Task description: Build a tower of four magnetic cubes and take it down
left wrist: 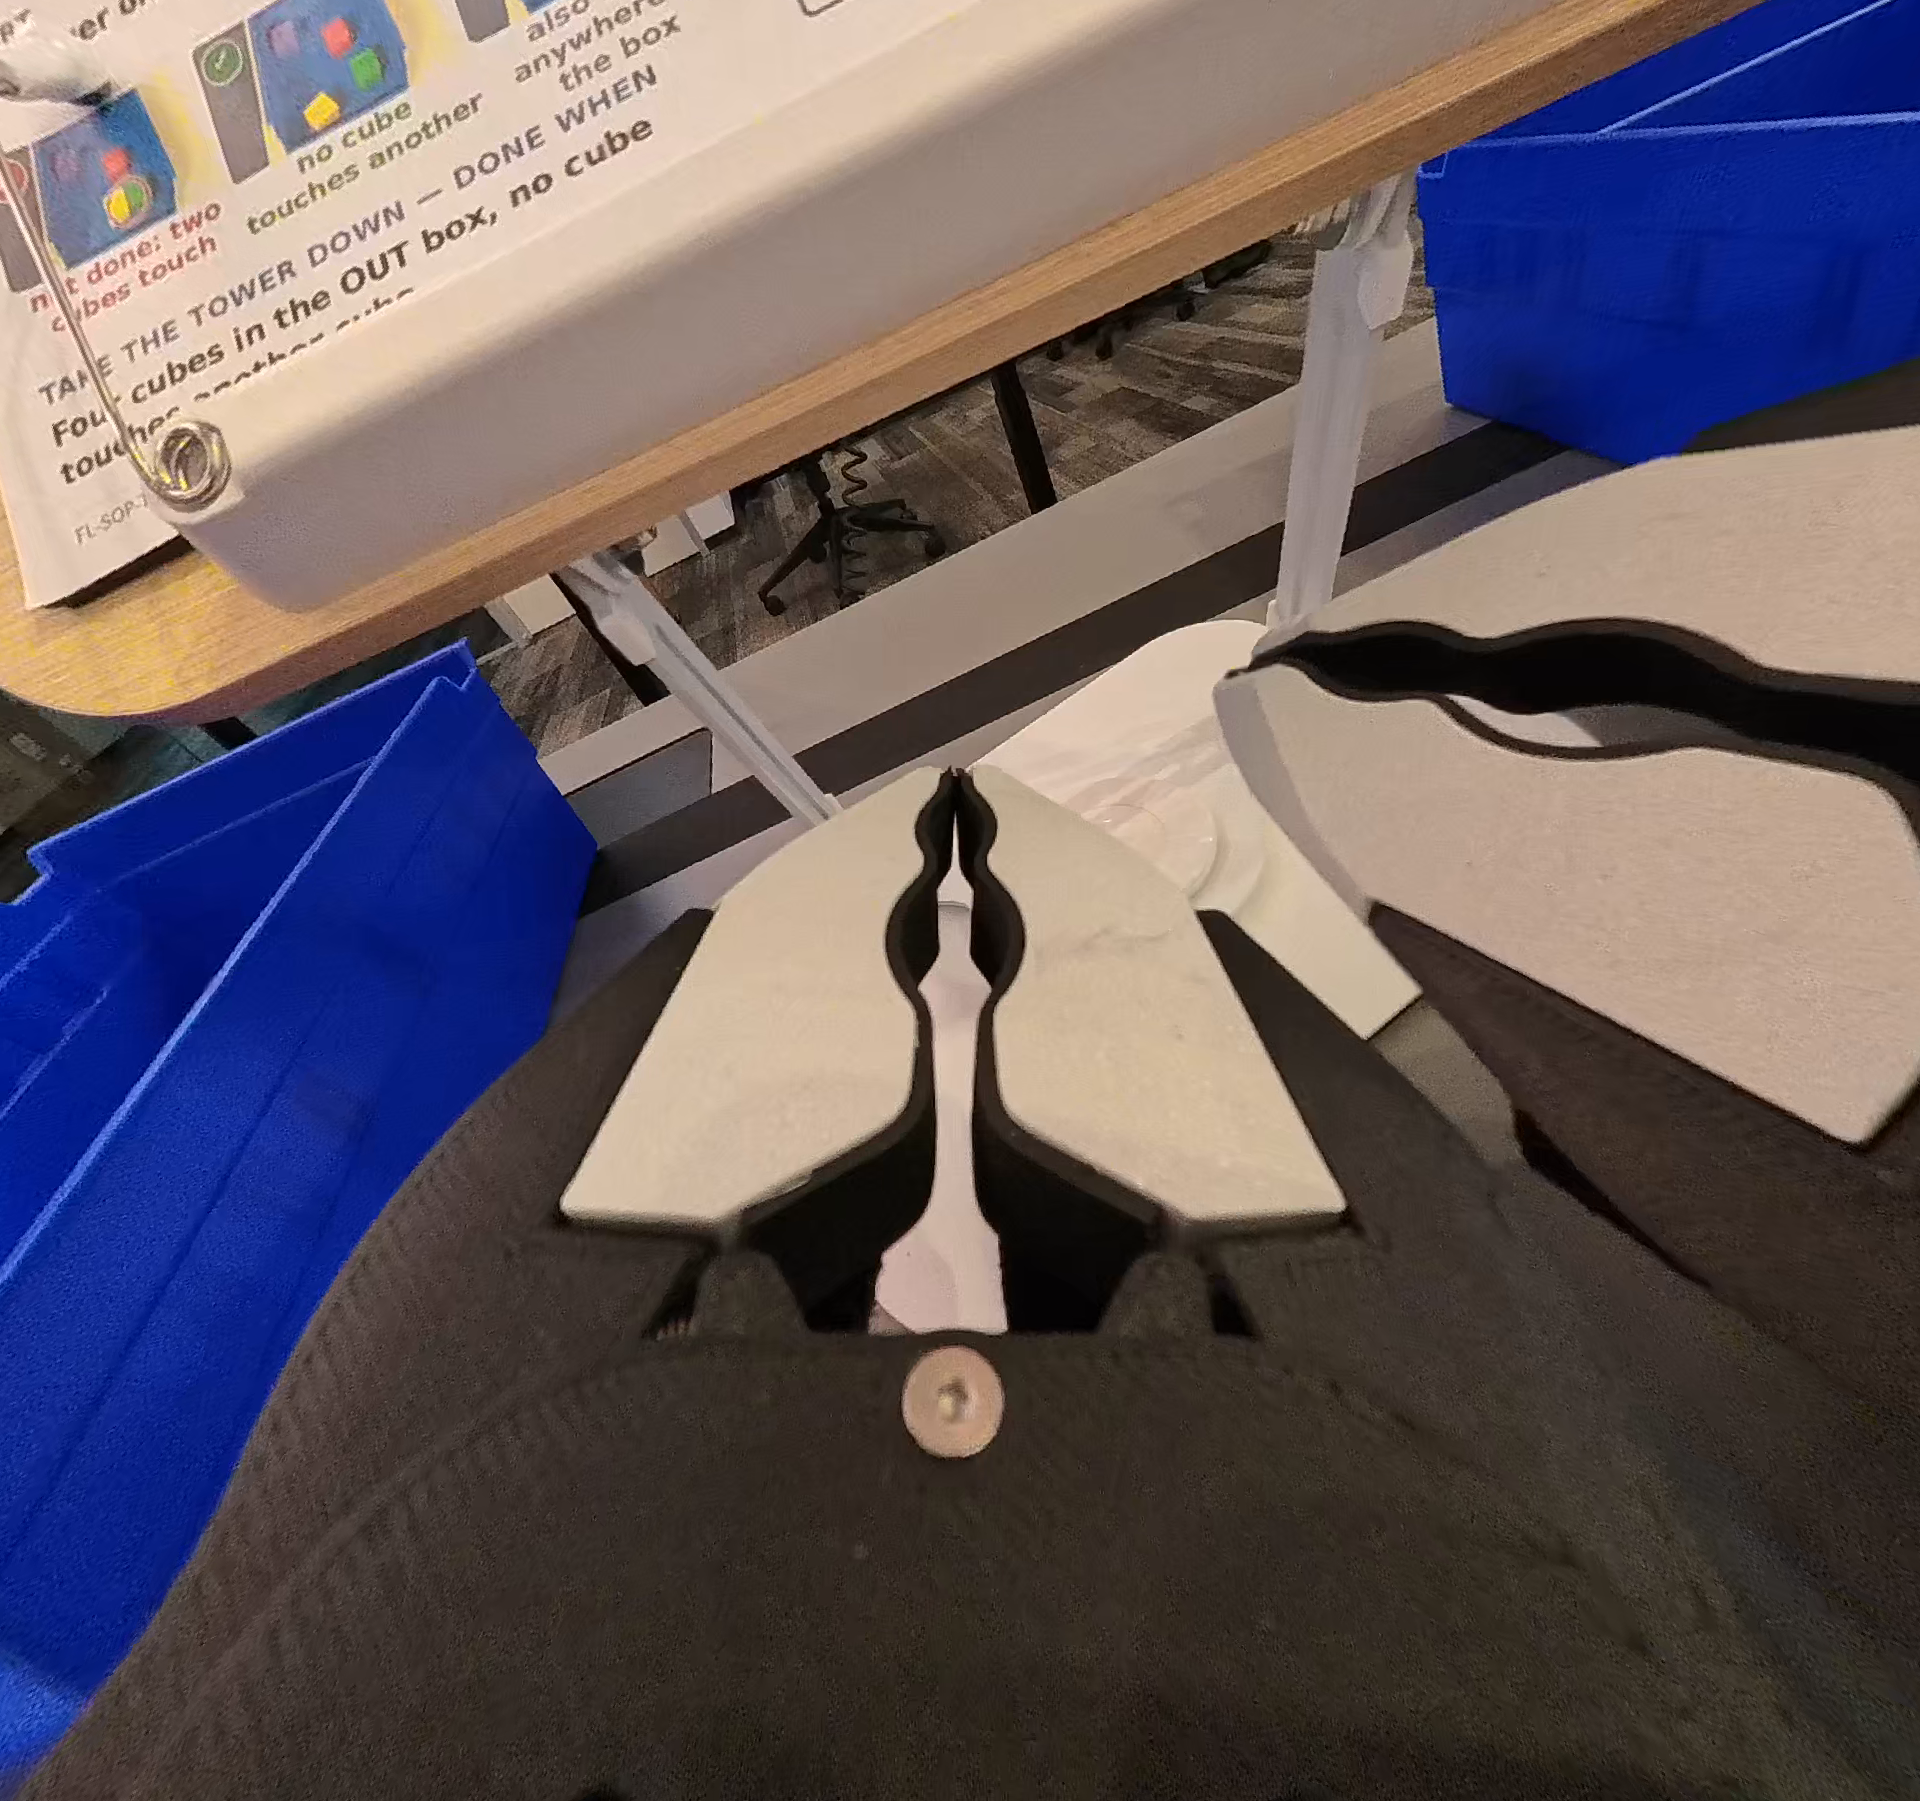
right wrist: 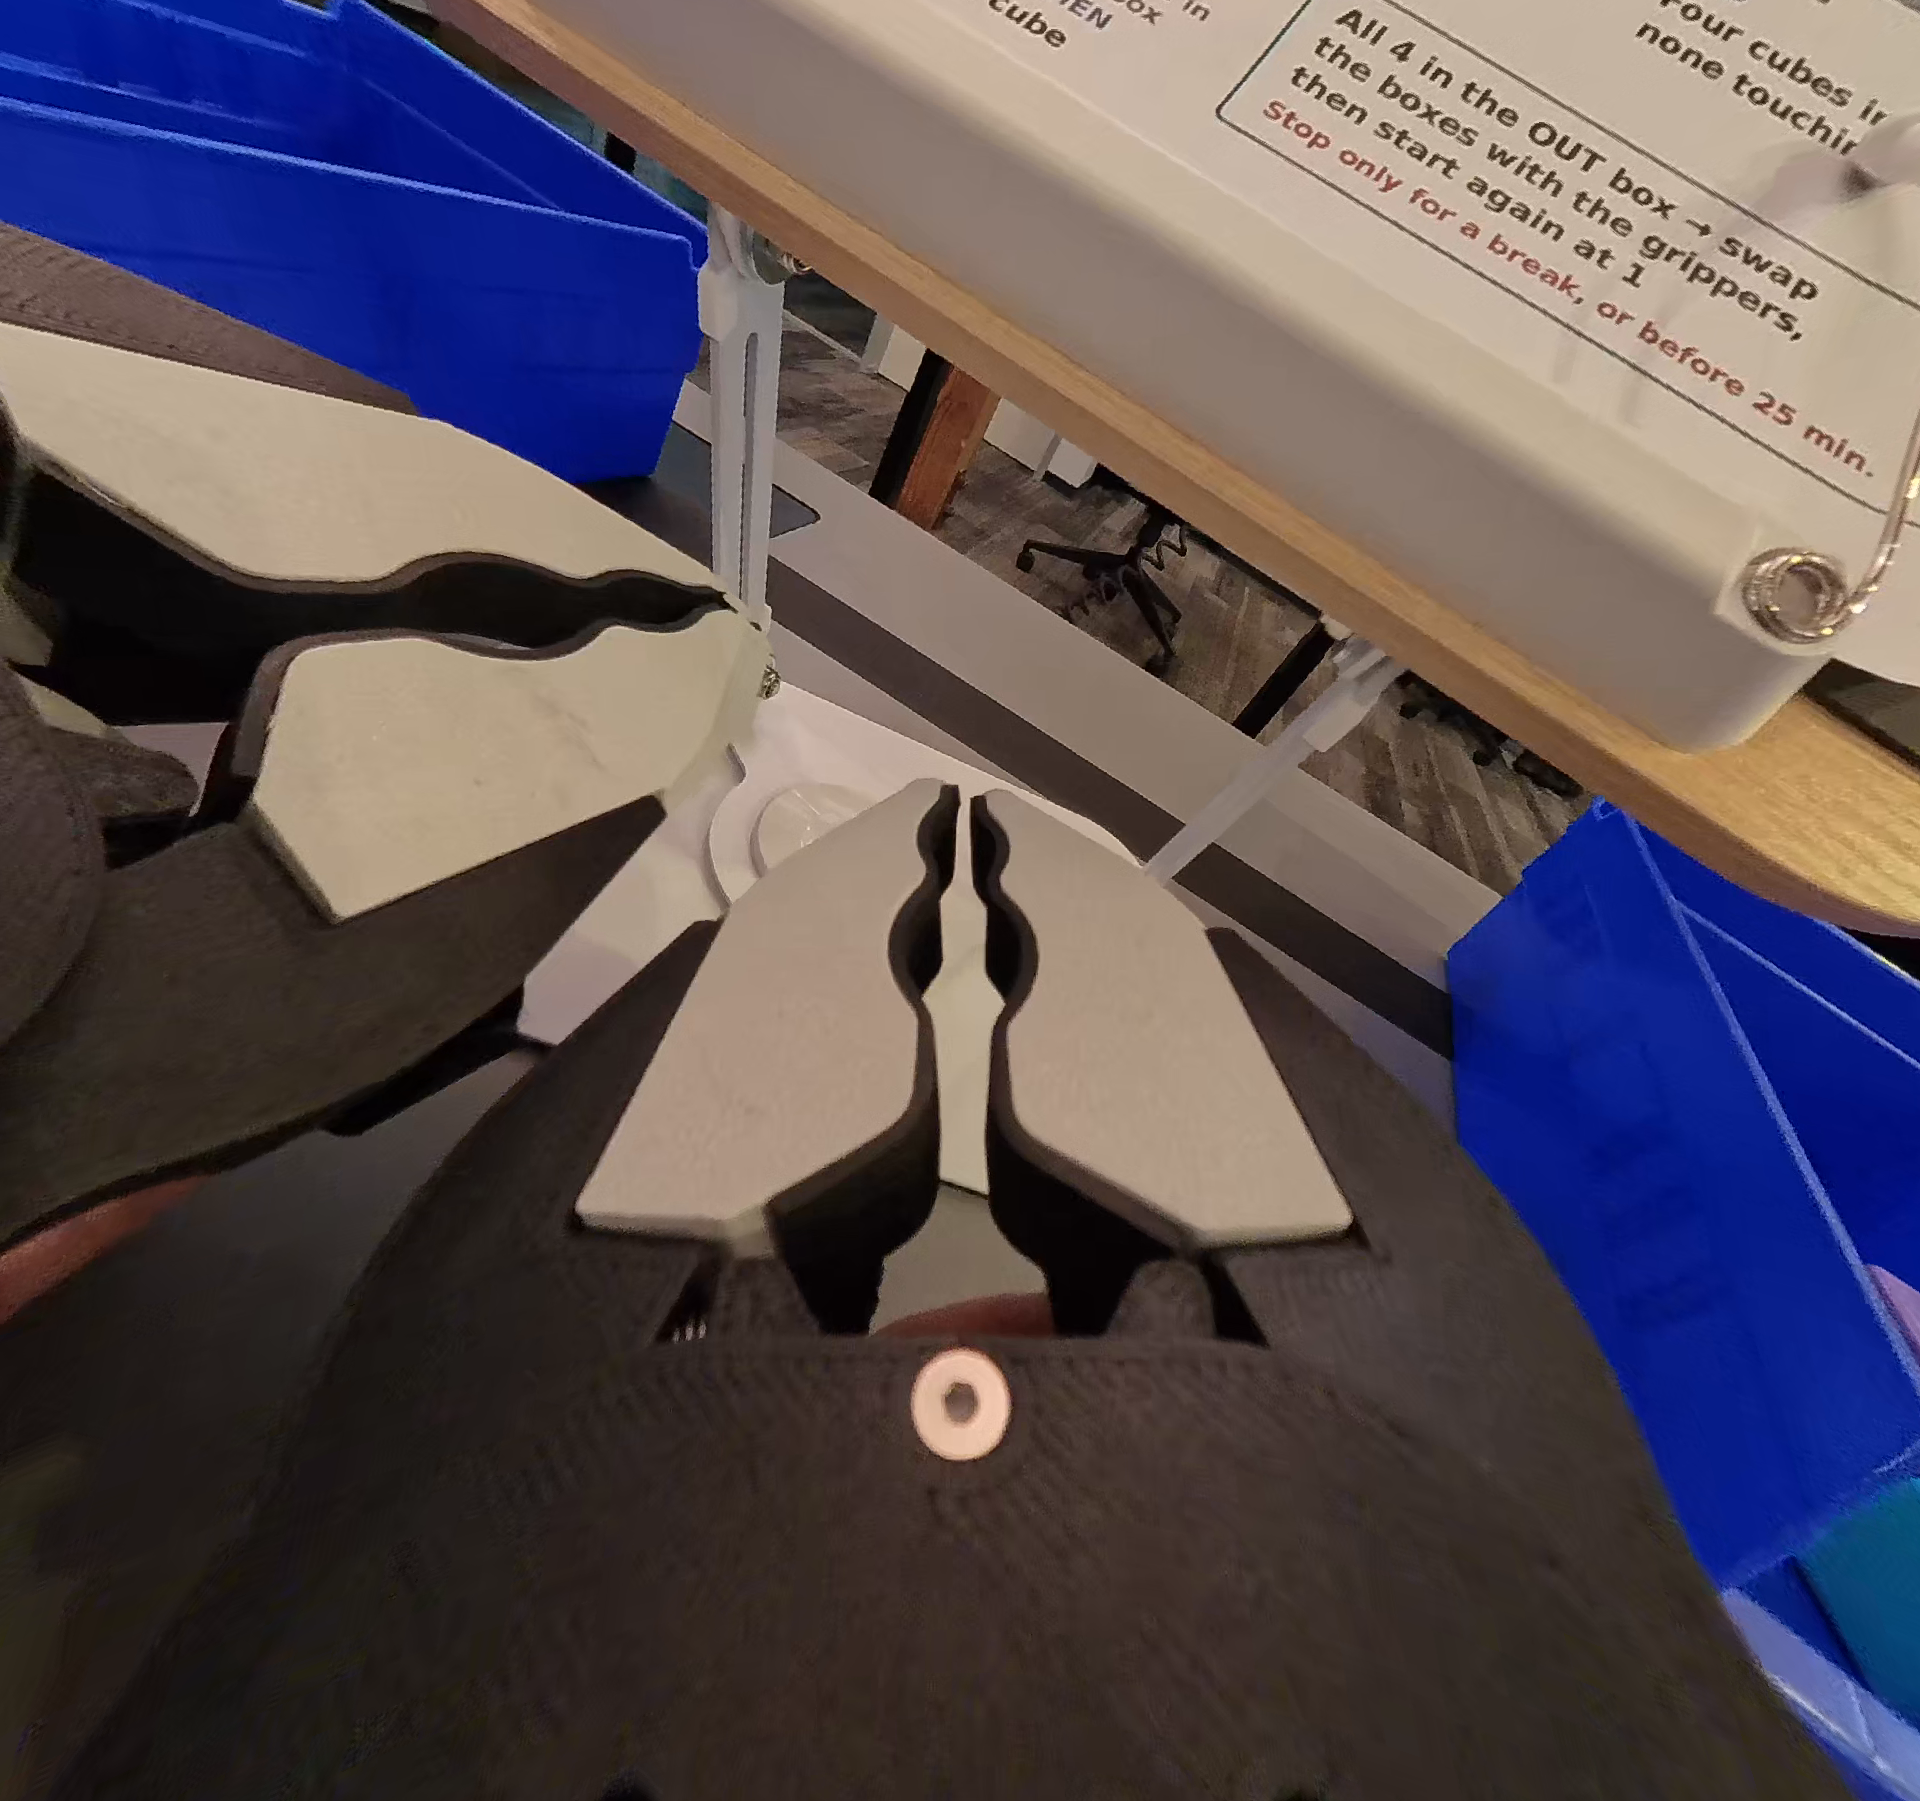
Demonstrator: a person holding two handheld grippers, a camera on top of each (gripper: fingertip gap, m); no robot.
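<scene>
I see only a purple cube (right wrist: 1896,1284) and a teal one (right wrist: 1870,1585) in the blue bin (right wrist: 1621,1180) right of my right gripper (right wrist: 963,801). That gripper is clenched on nothing. My left gripper (left wrist: 954,783), just beside it, is clenched and empty too. Both tilt upward toward the white instruction stand (left wrist: 727,224) on its wooden shelf (left wrist: 935,297). Office chairs (left wrist: 852,525) stand beyond, on grey carpet (left wrist: 1122,401).
</scene>
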